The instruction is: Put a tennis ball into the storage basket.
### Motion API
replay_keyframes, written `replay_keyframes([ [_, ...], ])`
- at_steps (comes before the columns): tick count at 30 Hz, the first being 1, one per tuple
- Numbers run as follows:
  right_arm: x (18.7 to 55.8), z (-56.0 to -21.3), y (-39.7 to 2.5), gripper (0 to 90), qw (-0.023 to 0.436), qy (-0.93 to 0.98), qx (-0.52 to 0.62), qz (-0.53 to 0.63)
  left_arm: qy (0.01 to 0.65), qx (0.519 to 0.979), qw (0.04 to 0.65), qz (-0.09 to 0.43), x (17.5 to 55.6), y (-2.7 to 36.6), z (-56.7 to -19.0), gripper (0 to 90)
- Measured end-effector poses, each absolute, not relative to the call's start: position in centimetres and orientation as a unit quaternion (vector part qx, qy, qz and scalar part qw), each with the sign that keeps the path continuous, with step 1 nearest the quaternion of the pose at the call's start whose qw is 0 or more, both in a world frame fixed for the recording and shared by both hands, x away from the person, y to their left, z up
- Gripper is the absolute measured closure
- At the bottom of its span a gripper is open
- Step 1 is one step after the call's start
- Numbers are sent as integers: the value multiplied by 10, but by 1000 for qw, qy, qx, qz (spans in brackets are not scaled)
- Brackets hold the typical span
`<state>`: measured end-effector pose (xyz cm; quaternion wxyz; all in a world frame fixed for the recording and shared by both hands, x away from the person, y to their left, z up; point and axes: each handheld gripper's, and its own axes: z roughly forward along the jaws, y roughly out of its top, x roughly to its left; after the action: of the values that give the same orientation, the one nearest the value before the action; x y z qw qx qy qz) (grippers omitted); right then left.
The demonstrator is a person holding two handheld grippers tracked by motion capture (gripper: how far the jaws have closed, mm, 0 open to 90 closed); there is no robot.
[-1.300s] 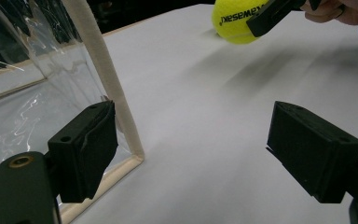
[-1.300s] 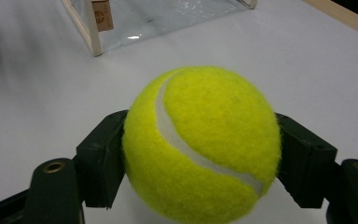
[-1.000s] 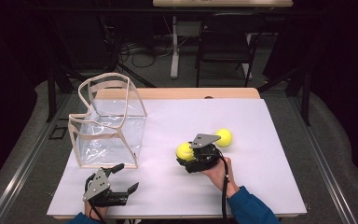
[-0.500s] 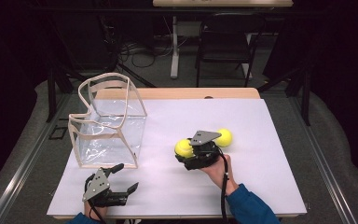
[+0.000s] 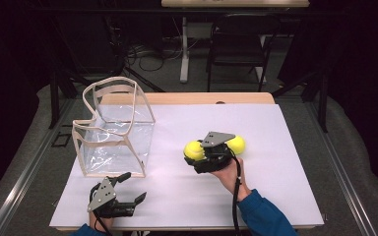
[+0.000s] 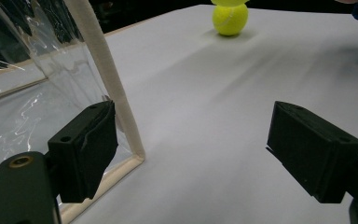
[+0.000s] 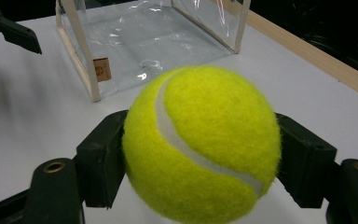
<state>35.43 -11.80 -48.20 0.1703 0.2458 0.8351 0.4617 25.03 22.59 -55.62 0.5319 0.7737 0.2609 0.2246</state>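
- The right gripper (image 5: 195, 153) is clamped on a yellow tennis ball (image 7: 200, 144); in the right gripper view the two black jaws press on both sides of the ball, which sits in the middle of the frame.
- In the high view this held ball (image 5: 193, 150) is a little right of the centre, and I judge it is lifted a bit above the white table (image 5: 285, 187), though the height is hard to tell.
- A second tennis ball (image 5: 236, 144) lies on the table just beside the right gripper, at its right side in the high view.
- The clear bag (image 5: 115, 135) with cream edges stands open at the left of the high view, well apart from the held ball; I see nothing inside it.
- The left gripper (image 5: 130, 189) rests at the lower left of the high view, near the front corner of the bag; its jaws are wide apart and hold nothing.
- My judgement: the grasp of the first ball is done. Carrying it to the bag, dropping it in, and then the second ball, are left.
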Motion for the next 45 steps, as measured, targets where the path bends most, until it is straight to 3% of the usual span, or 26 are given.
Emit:
replay_keyframes([
  [45, 387, -452, -102, 261, 172, 824, 244, 481, 260, 774, 532, 224, 251, 226, -556, 158],
])
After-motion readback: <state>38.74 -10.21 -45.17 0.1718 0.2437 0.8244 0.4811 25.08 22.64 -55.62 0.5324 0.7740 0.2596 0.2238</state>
